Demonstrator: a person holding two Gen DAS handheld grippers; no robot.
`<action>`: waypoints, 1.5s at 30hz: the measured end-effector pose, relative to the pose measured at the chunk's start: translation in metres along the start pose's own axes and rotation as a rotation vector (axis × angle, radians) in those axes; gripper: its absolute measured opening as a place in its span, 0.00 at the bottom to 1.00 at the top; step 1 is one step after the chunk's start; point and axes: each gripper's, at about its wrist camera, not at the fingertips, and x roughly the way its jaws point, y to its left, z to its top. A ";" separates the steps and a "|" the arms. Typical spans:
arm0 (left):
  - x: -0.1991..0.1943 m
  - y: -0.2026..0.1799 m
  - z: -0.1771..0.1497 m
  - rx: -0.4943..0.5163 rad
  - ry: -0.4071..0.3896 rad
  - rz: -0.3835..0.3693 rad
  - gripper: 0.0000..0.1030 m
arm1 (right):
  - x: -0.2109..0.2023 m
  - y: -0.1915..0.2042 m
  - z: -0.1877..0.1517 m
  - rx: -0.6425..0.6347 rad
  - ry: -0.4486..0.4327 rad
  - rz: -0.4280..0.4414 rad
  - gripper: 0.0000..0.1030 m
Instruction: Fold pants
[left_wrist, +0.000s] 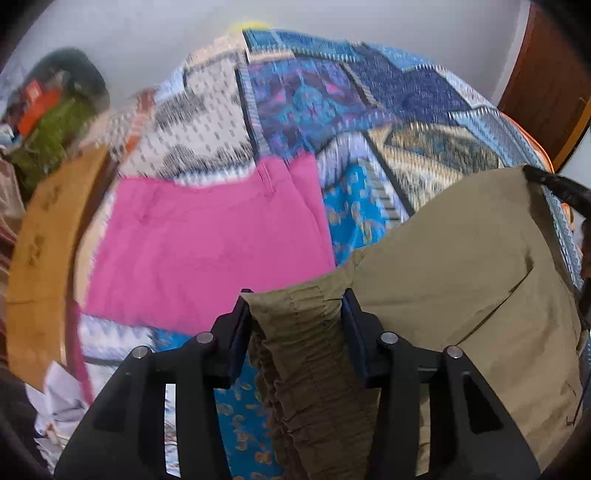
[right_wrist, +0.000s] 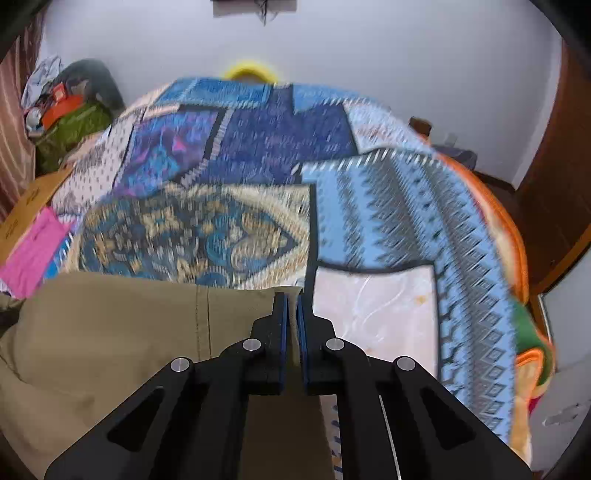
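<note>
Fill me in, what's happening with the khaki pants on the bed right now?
Both grippers are holding the khaki pants above the patchwork bedspread. The left gripper is clamped on the gathered elastic waistband, bunched between its fingers. The right gripper is pinched nearly shut on a thin edge of the same fabric. A pink garment lies flat on the bed farther back. Both views are motion-blurred, and no finished fold shows yet.
</note>
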 end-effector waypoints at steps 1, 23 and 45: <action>-0.008 0.001 0.004 0.000 -0.026 0.007 0.44 | -0.006 -0.002 0.005 0.012 -0.019 0.001 0.04; -0.180 -0.016 -0.016 0.083 -0.323 -0.011 0.44 | -0.211 -0.013 0.007 0.023 -0.330 0.044 0.02; -0.156 -0.020 -0.205 0.067 -0.099 -0.058 0.45 | -0.218 -0.004 -0.217 0.029 -0.004 0.087 0.02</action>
